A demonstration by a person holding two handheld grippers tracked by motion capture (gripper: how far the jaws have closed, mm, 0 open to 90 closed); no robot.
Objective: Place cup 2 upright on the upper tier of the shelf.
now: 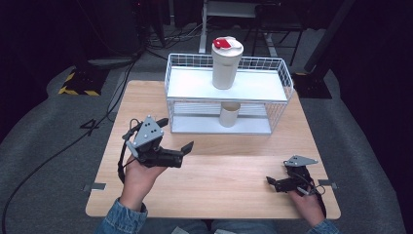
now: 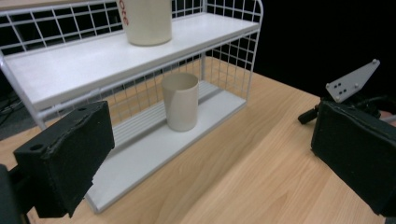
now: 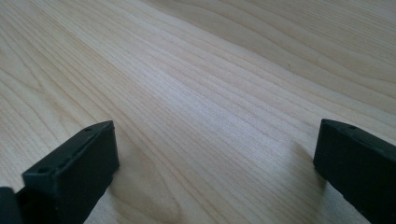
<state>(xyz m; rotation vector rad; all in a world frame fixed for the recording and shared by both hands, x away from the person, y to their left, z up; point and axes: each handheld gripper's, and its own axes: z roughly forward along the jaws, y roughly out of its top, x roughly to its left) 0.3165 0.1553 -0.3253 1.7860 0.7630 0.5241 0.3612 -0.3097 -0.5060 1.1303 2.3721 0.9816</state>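
The spread left claw (image 1: 176,132) should be aligned squarely with the beige cup (image 2: 180,101) on the rack's lower shelf (image 2: 154,144); the right claw (image 1: 271,182) is rested spread on the desk (image 1: 229,180).

The surface (image 1: 214,165) and wire rack (image 1: 229,95) are seen from above and in front in the high view. The rack (image 2: 140,93) is shared, close and oblique, by the left gripper view. Bare wood (image 3: 210,93) is faced closely by the right gripper view.

Wooden table (image 1: 219,165) (white wire rack (image 1: 195,83) on top)
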